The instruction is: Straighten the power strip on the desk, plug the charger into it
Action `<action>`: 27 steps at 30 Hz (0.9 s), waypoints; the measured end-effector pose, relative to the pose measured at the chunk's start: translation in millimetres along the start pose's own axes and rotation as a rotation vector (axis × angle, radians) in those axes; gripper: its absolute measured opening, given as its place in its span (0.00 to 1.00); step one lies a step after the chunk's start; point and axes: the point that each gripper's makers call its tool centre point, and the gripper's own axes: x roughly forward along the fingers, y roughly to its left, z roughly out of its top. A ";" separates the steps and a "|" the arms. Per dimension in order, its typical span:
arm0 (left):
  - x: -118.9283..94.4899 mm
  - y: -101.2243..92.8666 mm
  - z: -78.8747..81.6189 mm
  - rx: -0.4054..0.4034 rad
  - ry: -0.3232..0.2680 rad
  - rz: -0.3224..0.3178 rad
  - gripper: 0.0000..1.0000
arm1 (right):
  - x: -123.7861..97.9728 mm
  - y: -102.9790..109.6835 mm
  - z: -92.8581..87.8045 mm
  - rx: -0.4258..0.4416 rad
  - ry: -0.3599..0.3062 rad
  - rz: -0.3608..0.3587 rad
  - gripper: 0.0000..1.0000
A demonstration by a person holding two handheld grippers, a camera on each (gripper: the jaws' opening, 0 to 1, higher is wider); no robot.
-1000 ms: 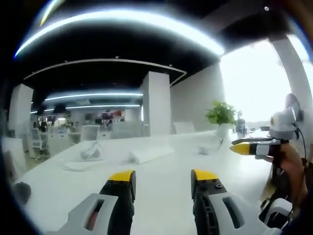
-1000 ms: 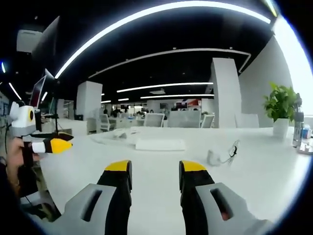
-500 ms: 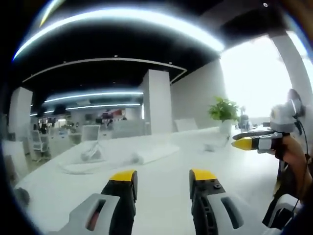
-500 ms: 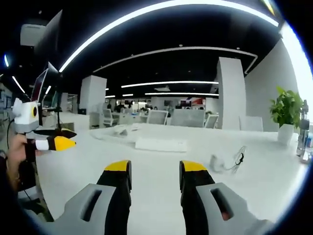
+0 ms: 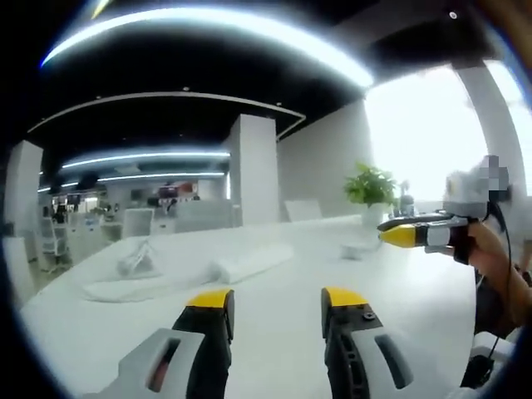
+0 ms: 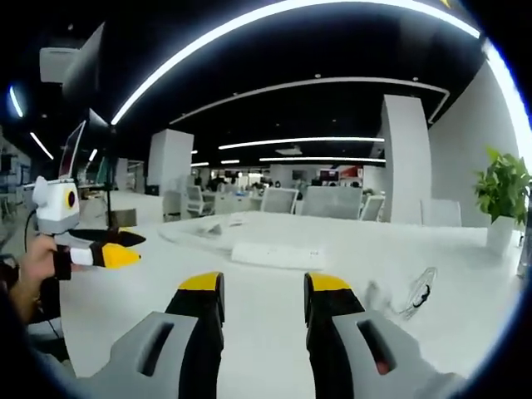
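A long white power strip (image 6: 277,255) lies at a slant on the white desk (image 6: 249,332), ahead of my right gripper (image 6: 264,284). That gripper is open with nothing between its yellow-tipped jaws. The white charger (image 6: 376,293) sits to the right of it, its dark cable (image 6: 421,291) looped beside it. In the left gripper view the power strip (image 5: 249,261) lies ahead of my open, empty left gripper (image 5: 276,299), and the charger (image 5: 357,248) is a small blurred shape further right. Each gripper shows in the other's view, the right gripper (image 5: 409,235) and the left gripper (image 6: 106,249), both held above the desk.
A potted plant (image 6: 505,187) stands at the desk's far right. Flat white items and a cable (image 5: 133,264) lie beyond the strip on the left. A person's hand (image 6: 27,274) holds the left gripper. Office chairs and pillars stand in the background.
Both cameras have shifted slightly, so the charger now sits lower and further right in the right gripper view. Both grippers stay open, and nothing on the desk has moved.
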 end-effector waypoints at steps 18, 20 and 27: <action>37.7 6.9 8.8 0.012 0.003 -0.089 0.40 | 48.5 -14.0 3.3 -0.026 0.008 0.067 0.38; 41.4 10.1 7.7 0.009 0.017 -0.090 0.40 | 53.0 -15.4 2.1 -0.026 0.012 0.070 0.38; 50.6 18.3 11.9 0.018 0.016 -0.090 0.40 | 63.8 -29.4 0.0 -0.027 0.007 0.063 0.35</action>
